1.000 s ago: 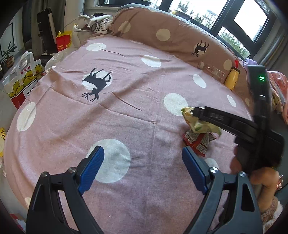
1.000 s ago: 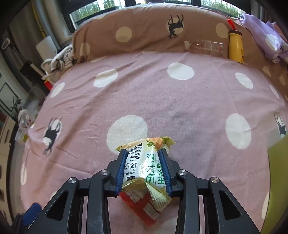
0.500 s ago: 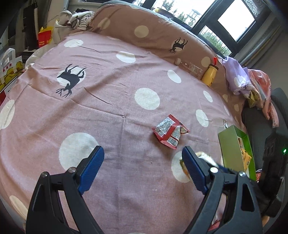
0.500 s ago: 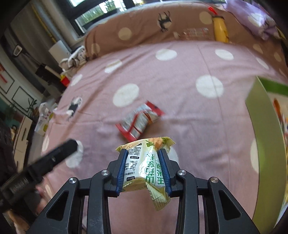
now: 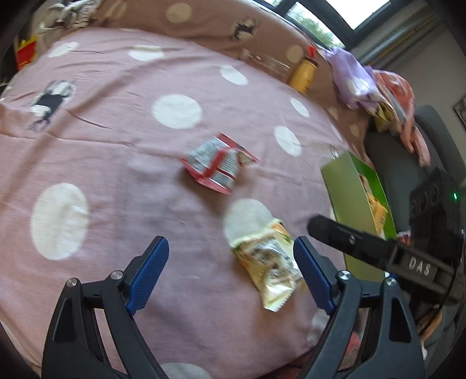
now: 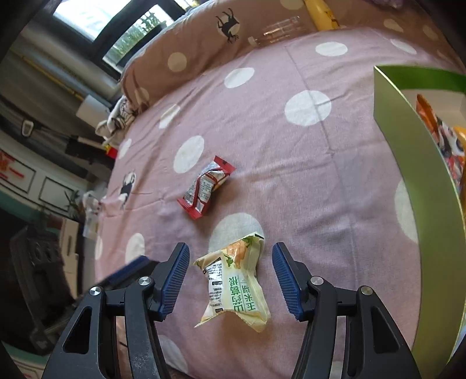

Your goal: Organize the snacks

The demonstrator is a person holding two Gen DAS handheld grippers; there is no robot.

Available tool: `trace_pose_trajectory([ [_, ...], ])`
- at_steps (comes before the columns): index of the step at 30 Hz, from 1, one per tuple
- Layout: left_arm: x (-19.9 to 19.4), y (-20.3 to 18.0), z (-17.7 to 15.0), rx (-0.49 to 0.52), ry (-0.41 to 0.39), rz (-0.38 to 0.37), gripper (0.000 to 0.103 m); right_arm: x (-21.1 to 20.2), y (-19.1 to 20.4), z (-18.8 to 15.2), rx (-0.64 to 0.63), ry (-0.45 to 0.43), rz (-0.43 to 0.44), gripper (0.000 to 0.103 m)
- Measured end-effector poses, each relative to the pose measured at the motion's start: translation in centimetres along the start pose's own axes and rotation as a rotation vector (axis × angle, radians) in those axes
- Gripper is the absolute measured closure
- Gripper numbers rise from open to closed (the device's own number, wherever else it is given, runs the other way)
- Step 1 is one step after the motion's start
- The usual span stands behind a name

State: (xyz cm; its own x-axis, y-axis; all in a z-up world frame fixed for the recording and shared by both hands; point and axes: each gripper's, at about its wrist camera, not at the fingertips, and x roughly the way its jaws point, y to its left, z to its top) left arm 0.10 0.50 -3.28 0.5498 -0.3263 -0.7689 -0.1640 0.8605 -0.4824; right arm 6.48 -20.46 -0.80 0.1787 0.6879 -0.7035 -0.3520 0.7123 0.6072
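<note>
A yellow-green snack packet (image 6: 235,282) lies on the pink dotted bedspread (image 6: 291,163) between the open jaws of my right gripper (image 6: 230,280), untouched by the pads. It also shows in the left wrist view (image 5: 268,262). A red and silver snack packet (image 6: 206,186) lies further out on the bed, also in the left wrist view (image 5: 217,167). My left gripper (image 5: 231,275) is open and empty above the bed, next to the yellow-green packet. The green box (image 6: 419,163) with snacks inside stands to the right, also in the left wrist view (image 5: 349,192).
A brown dotted bolster (image 5: 204,23) runs along the far side of the bed. A yellow bottle (image 5: 304,74) and a clear bottle (image 5: 269,62) lie against it. Clothes (image 5: 375,84) are piled at the far right. The right gripper's body (image 5: 378,250) crosses the left view.
My right gripper carried the yellow-green packet off the red packet toward the green box, then opened and let it drop onto the bed. My left gripper swung right and stayed open.
</note>
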Motion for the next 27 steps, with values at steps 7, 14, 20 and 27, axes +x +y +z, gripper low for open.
trace_pose_trajectory([
  [7,3.2,-2.3,-1.4,0.053,0.108,-0.013,0.023,1.7,0.0,0.0,-0.001,0.069,0.052,0.043],
  [14,4.5,-2.8,-1.8,0.045,0.142,-0.076,0.046,4.1,0.3,-0.3,-0.044,0.156,0.06,0.043],
  [20,4.2,-3.4,-2.1,0.085,0.107,-0.059,0.06,4.4,1.2,-0.6,-0.108,0.134,-0.013,0.049],
  [27,2.4,-5.7,-1.9,0.173,-0.009,-0.072,0.068,1.4,1.9,-0.2,-0.149,0.01,-0.04,0.053],
])
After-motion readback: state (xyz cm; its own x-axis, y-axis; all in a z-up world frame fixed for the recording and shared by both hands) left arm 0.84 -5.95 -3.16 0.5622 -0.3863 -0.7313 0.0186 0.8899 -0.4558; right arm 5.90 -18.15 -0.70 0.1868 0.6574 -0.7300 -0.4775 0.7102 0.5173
